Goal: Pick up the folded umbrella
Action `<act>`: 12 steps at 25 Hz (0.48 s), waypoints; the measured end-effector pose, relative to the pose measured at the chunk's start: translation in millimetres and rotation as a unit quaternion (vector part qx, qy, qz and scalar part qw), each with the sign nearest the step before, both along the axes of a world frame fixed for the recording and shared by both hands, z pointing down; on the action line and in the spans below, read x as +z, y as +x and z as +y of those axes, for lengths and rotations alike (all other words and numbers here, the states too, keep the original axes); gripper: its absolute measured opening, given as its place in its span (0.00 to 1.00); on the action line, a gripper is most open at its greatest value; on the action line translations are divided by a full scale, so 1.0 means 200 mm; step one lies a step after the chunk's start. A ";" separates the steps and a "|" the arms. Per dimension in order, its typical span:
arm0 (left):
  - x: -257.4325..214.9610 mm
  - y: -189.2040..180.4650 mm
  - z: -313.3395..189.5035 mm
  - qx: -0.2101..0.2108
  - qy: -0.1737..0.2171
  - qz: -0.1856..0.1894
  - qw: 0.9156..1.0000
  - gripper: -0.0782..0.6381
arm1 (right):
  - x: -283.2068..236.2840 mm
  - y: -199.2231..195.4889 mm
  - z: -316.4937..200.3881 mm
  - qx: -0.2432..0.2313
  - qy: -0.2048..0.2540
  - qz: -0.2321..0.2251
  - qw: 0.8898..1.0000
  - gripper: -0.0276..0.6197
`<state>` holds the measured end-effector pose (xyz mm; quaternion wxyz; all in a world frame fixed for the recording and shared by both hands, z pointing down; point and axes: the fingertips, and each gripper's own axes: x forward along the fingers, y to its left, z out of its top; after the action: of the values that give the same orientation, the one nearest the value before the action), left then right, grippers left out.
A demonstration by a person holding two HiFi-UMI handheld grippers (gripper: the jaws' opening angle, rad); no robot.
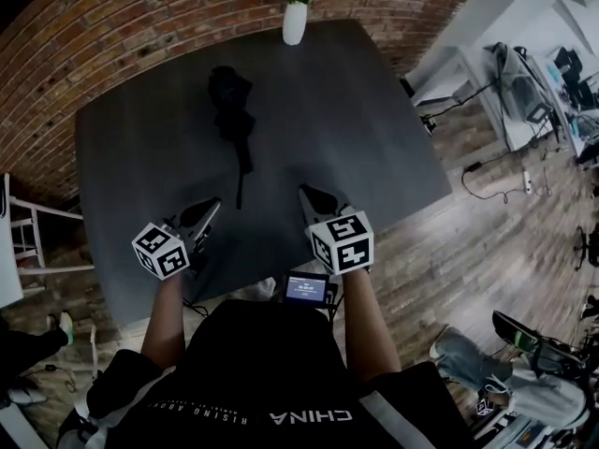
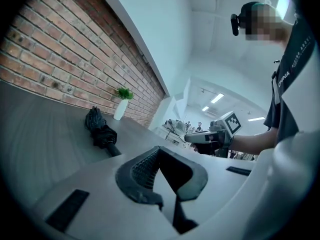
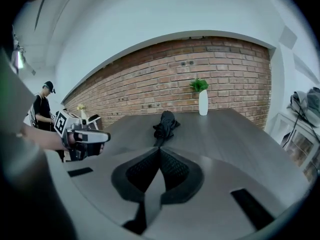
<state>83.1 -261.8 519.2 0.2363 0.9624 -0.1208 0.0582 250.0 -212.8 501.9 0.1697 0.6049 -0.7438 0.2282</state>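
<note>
A black folded umbrella (image 1: pixel 234 120) lies on the dark grey table (image 1: pixel 356 110), its handle pointing toward me. It shows ahead in the left gripper view, the umbrella (image 2: pixel 100 131) left of the jaws, and straight beyond the jaws in the right gripper view, the umbrella (image 3: pixel 164 125). My left gripper (image 1: pixel 213 204) hovers over the table's near part, shut and empty, a little left of the handle tip. My right gripper (image 1: pixel 305 194) is shut and empty too, just right of the handle. Each gripper sees the other: the right gripper (image 2: pixel 192 138) and the left gripper (image 3: pixel 102 136).
A white vase with a green plant (image 1: pixel 294 12) stands at the table's far edge. A brick wall (image 1: pixel 112 36) runs behind. A white stool (image 1: pixel 33 237) stands left of the table. A person (image 3: pixel 42 109) stands far left; cables and equipment (image 1: pixel 524 101) lie right.
</note>
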 end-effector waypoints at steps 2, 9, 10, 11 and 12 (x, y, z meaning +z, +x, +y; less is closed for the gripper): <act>0.04 0.01 -0.02 0.001 -0.005 -0.004 1.000 0.11 | 0.02 -0.01 -0.05 -0.009 -0.007 0.002 1.000 0.05; 0.12 0.00 -0.06 -0.020 -0.028 -0.008 0.999 0.11 | 0.08 -0.06 -0.17 -0.047 -0.022 0.004 0.999 0.05; 0.13 0.00 -0.07 -0.024 -0.032 -0.006 0.999 0.11 | 0.08 -0.06 -0.19 -0.052 -0.025 0.003 0.998 0.05; 0.13 0.00 -0.07 -0.028 -0.037 -0.004 0.999 0.11 | 0.09 -0.06 -0.20 -0.058 -0.028 0.003 0.998 0.05; 0.13 0.01 -0.08 -0.032 -0.042 -0.001 0.999 0.11 | 0.09 -0.06 -0.21 -0.065 -0.030 0.003 0.997 0.05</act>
<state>84.7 -277.3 546.0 0.2785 0.9471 -0.1493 0.0565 238.0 -254.7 519.5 0.2048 0.5509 -0.7736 0.2368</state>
